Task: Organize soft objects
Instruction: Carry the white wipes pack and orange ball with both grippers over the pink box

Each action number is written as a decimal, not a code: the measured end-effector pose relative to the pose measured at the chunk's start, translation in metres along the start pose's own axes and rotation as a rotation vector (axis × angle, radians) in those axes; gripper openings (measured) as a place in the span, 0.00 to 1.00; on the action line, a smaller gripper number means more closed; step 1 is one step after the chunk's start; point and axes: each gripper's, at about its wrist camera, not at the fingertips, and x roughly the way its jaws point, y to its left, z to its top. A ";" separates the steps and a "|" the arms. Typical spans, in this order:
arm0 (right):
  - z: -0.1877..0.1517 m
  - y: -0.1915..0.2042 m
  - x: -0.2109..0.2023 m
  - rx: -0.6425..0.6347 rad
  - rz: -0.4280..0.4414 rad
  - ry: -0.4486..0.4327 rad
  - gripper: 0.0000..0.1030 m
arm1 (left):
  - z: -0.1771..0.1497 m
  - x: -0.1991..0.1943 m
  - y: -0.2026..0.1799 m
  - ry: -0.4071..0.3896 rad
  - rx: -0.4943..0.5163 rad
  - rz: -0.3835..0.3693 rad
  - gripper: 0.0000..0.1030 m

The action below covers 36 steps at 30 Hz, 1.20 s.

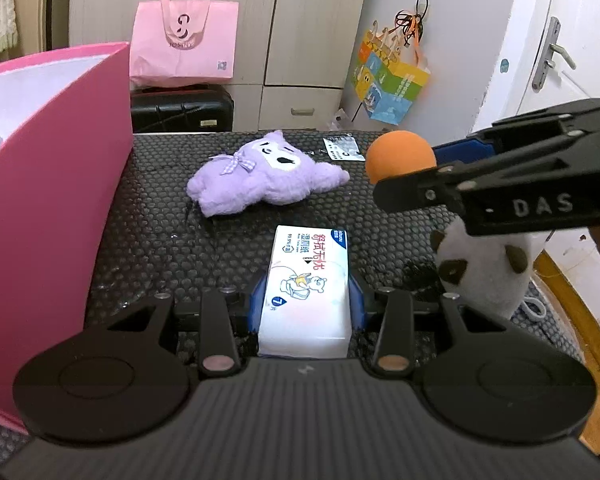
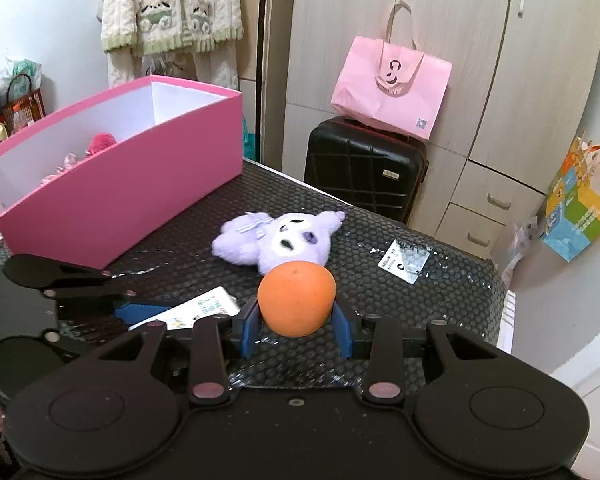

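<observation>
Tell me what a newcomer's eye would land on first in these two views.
First, the round orange foam ball, clamped between the blue pads of the right gripper above the black dimpled mat. Next, the big open pink cardboard box on the mat's left side, with something pink already inside. Then the fluffy purple plush toy lying mid-mat, and the white wet-wipes pack held in the left gripper.

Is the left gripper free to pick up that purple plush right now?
Probably not yet: the left gripper is shut on a wipes pack. The purple plush lies uncovered on the mat beyond, so the path looks clear.
</observation>
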 end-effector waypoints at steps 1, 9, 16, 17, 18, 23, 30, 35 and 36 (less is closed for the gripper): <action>-0.002 0.002 -0.003 0.003 0.001 -0.006 0.42 | -0.001 -0.003 -0.001 -0.004 0.006 0.002 0.39; -0.028 0.014 -0.025 0.100 0.006 -0.092 0.42 | -0.010 -0.029 -0.001 -0.040 0.011 0.002 0.39; -0.053 0.031 -0.035 0.170 0.024 -0.130 0.42 | -0.019 -0.056 0.005 -0.050 0.024 0.000 0.39; -0.055 0.034 -0.037 0.170 0.024 -0.129 0.42 | -0.020 -0.060 0.004 -0.048 0.029 -0.004 0.39; -0.056 0.038 -0.039 0.168 0.024 -0.126 0.42 | -0.022 -0.064 0.004 -0.046 0.035 -0.011 0.39; -0.065 0.055 -0.050 0.148 0.030 -0.122 0.42 | -0.030 -0.088 0.006 -0.038 0.038 -0.060 0.39; -0.075 0.084 -0.074 0.127 0.046 -0.137 0.42 | -0.041 -0.123 0.014 -0.043 0.055 -0.071 0.39; -0.077 0.106 -0.090 0.095 0.087 -0.139 0.42 | -0.048 -0.146 0.027 -0.039 0.053 -0.049 0.39; -0.077 0.110 -0.092 0.091 0.099 -0.137 0.42 | -0.049 -0.150 0.030 -0.039 0.052 -0.044 0.39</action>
